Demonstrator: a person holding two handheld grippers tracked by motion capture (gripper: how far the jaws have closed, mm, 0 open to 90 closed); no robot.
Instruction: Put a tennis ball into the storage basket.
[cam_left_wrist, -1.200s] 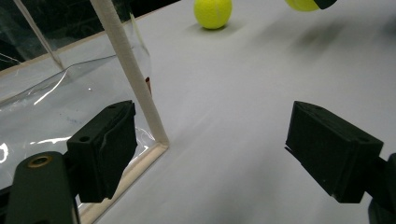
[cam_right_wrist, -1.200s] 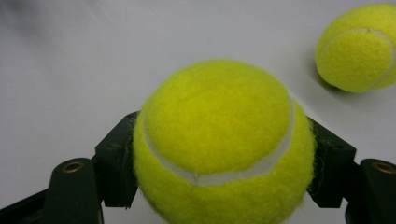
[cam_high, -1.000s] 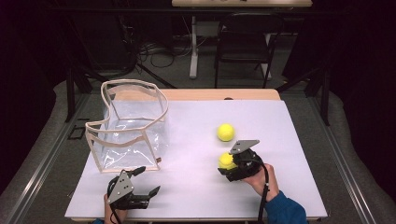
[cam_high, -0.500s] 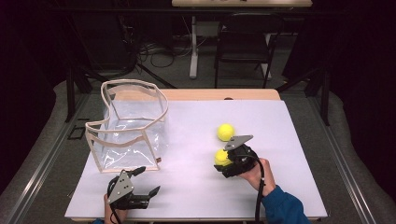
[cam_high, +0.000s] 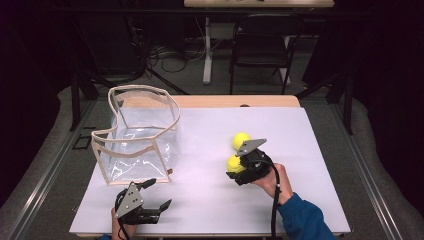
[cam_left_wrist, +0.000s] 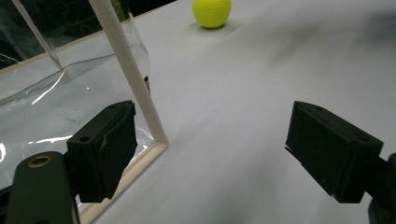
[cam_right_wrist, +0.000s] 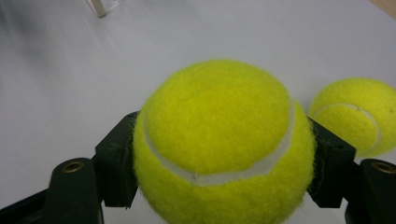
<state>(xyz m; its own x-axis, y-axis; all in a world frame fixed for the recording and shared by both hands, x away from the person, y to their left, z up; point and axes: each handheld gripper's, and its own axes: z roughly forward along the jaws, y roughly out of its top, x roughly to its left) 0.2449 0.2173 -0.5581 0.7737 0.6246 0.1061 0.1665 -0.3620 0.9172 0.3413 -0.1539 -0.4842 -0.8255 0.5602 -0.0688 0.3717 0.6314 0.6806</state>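
Clamping one fuzzy yellow tennis ball (cam_right_wrist: 219, 144) in our right gripper (cam_high: 239, 170), well right of the clear plastic bag with beige trim (cam_high: 137, 132), we see a second yellow ball (cam_high: 241, 140) just beyond, our left gripper (cam_high: 155, 195) open near the bag's front corner.

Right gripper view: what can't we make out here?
- Held tennis ball: underside cut off by the bottom edge; it hides the pad faces of the right hand-held gripper.
- Second tennis ball: right side cut off by the frame edge.
- Clear bag: just a corner, cropped at top.
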